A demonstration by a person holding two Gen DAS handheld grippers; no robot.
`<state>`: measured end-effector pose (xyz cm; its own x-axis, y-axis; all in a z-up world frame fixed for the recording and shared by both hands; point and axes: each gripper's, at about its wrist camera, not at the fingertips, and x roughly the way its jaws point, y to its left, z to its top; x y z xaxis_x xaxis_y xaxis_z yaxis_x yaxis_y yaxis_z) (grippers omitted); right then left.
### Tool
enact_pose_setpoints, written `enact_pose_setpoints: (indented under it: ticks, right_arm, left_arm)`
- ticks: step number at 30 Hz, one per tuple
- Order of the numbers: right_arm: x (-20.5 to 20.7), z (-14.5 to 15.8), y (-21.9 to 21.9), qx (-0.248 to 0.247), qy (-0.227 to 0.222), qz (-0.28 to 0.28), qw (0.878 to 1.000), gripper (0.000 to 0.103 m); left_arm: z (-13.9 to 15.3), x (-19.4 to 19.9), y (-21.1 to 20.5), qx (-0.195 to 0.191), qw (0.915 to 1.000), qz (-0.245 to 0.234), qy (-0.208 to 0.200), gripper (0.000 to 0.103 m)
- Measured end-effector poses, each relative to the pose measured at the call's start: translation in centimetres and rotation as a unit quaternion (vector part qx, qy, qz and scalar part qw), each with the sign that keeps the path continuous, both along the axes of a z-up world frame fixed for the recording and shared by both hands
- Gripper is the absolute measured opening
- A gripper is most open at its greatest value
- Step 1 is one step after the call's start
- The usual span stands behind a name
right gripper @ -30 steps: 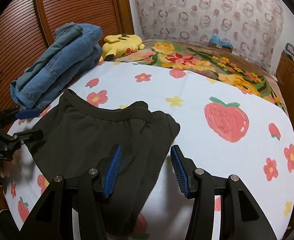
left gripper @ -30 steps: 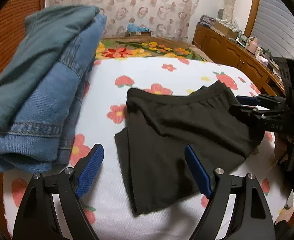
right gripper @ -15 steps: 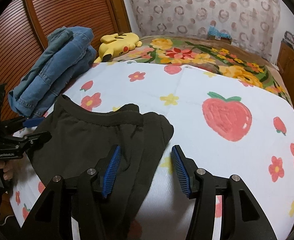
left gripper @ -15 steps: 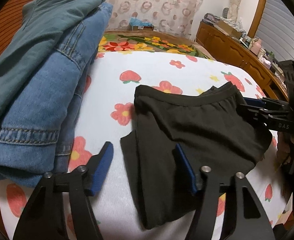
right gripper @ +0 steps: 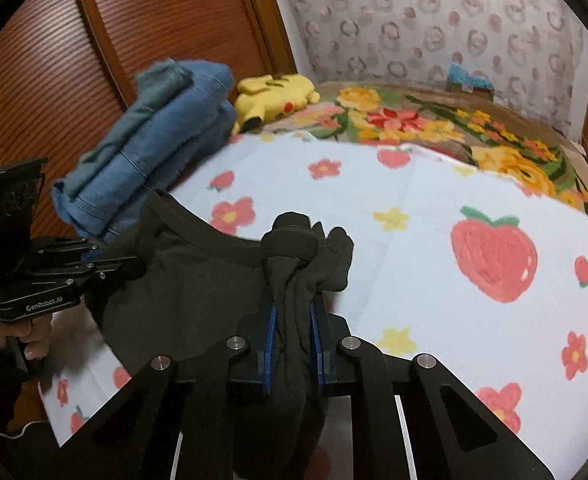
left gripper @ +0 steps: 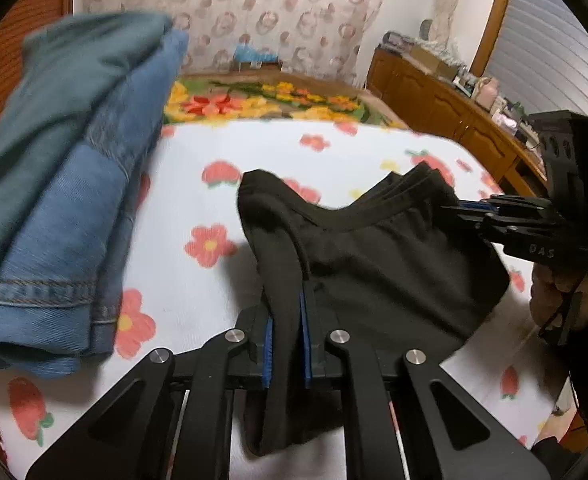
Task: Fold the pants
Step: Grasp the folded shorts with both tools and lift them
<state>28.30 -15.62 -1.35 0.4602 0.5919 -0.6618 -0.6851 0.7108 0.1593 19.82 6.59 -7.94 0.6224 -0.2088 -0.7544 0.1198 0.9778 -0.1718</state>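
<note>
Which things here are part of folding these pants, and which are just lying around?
In the job:
black pants, pinched at both ends
left gripper, just closed on them
right gripper, just closed on them
strawberry-print sheet under them

Lying about:
folded jeans stack
yellow plush toy
floral blanket

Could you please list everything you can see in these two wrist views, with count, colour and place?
black pants: one, black, on the bedspread, pinched at both near corners
stack of folded jeans: one stack, blue and teal denim, left side of the bed
plush toy: one, yellow, beyond the jeans
bedspread: one, white with red flowers and strawberries
floral blanket: one, green, yellow and red, far end of the bed
wooden cabinet: one, brown, along the right wall, small items on top
left gripper: black, blue pads, just closed on the pants
right gripper: same, just closed on the pants
hand: one, holding the left gripper's handle
</note>
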Motion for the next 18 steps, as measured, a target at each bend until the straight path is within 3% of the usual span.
enact_pose_setpoints:
  ticks: [11, 18]
  right_arm:
    - [-2.8, 5.3, 0.1, 0.022, -0.076, 0.016, 0.997, 0.014]
    - [-3.7, 7.6, 1.0, 0.028, -0.106, 0.025, 0.994, 0.014]
  left_arm:
    - [6.3, -2.2, 1.0, 0.016, 0.9969, 0.016, -0.076, 0.012]
    - [8.6, -2.4, 2.5, 0.024, 0.9937, 0.031, -0.105, 0.012]
